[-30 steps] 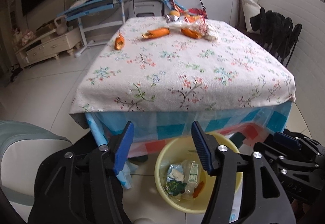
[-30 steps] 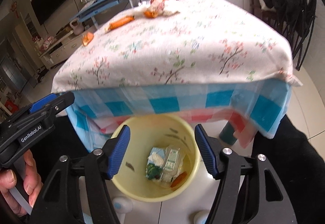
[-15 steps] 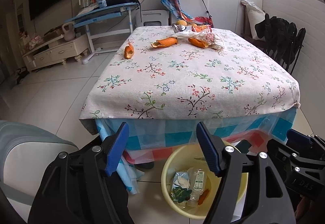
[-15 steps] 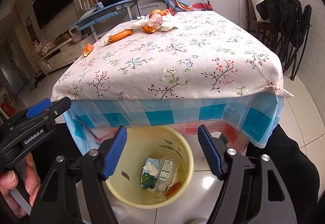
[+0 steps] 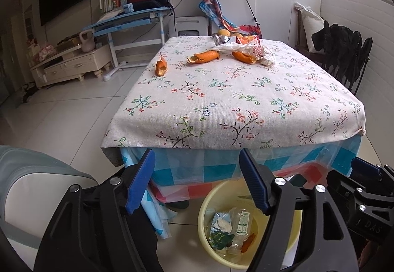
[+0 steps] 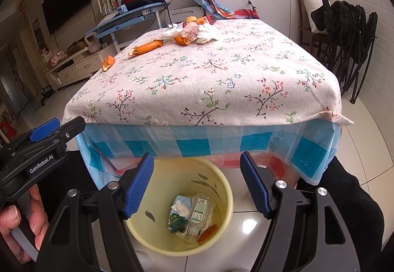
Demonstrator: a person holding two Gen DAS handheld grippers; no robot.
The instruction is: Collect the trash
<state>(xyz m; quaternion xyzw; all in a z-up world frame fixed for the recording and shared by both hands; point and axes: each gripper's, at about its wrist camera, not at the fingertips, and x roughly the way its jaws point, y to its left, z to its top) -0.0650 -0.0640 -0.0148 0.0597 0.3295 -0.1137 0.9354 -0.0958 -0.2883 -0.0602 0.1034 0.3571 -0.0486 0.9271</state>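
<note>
My left gripper (image 5: 196, 152) and right gripper (image 6: 195, 155) are both open and hold nothing, side by side over a yellow bucket (image 5: 221, 194) (image 6: 172, 178) on the floor at the table's near edge. Inside the bucket lie a clear plastic bottle (image 5: 242, 221) (image 6: 198, 212), crumpled paper and a green scrap. On the floral tablecloth (image 5: 234, 99) at the far end lie three orange peels (image 5: 161, 67) (image 5: 203, 57) (image 5: 243, 56) and crumpled wrappers (image 5: 256, 50) (image 6: 204, 31). A whole orange fruit (image 6: 190, 18) sits behind them.
A blue-checked plastic cloth (image 6: 197, 146) hangs from the table over the bucket's far side. Dark folded chairs (image 5: 344, 55) stand at the right. At the left are a blue desk (image 5: 128, 19), a low TV cabinet (image 5: 71, 65) and white tiled floor. A hand (image 6: 14, 222) holds the left gripper's handle.
Both cameras have tilted upward: the table top shows more fully and the bucket sits lower in each view. Both pairs of jaws stand a little wider.
</note>
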